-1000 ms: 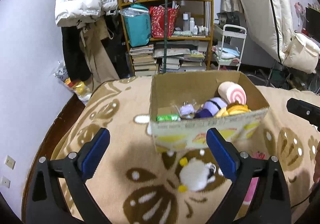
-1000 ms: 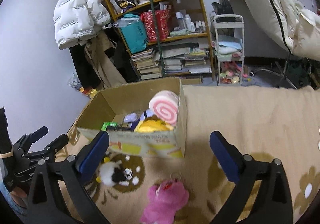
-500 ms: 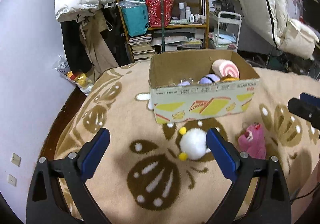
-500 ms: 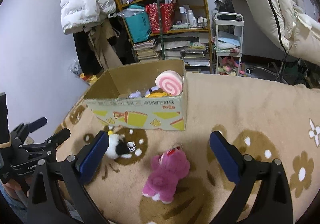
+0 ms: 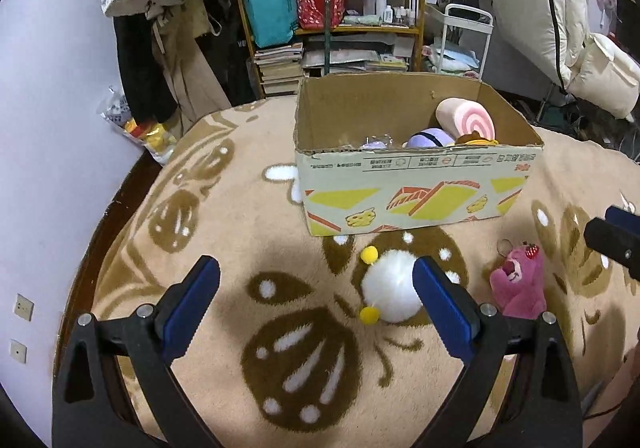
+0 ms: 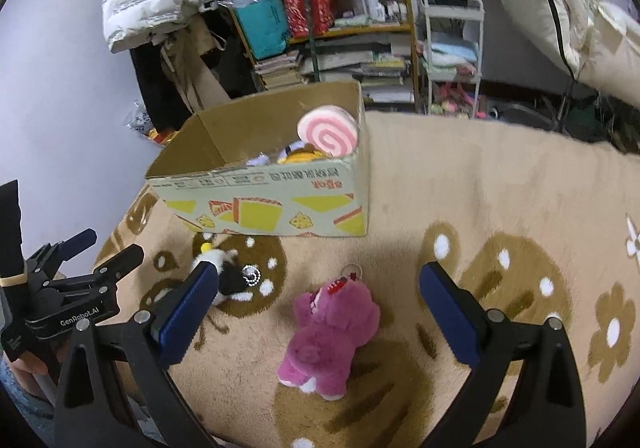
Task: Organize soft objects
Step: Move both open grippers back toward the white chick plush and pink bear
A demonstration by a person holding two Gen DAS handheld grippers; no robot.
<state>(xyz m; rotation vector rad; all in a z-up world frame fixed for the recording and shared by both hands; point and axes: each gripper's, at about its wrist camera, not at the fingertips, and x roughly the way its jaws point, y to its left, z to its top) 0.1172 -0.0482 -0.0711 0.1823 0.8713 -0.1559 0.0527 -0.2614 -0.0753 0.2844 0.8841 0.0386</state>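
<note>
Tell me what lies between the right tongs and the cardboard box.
The pink plush bear lies on the blanket between the open right tongs and the cardboard box, seen in the right wrist view.

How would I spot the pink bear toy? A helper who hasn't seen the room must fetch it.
Find the open cardboard box on the tan blanket. On the blanket in front of it lie two loose plush toys. The pink bear toy is the magenta one with a keyring; its neighbour, the white fluffy toy, has yellow pompoms.
</note>
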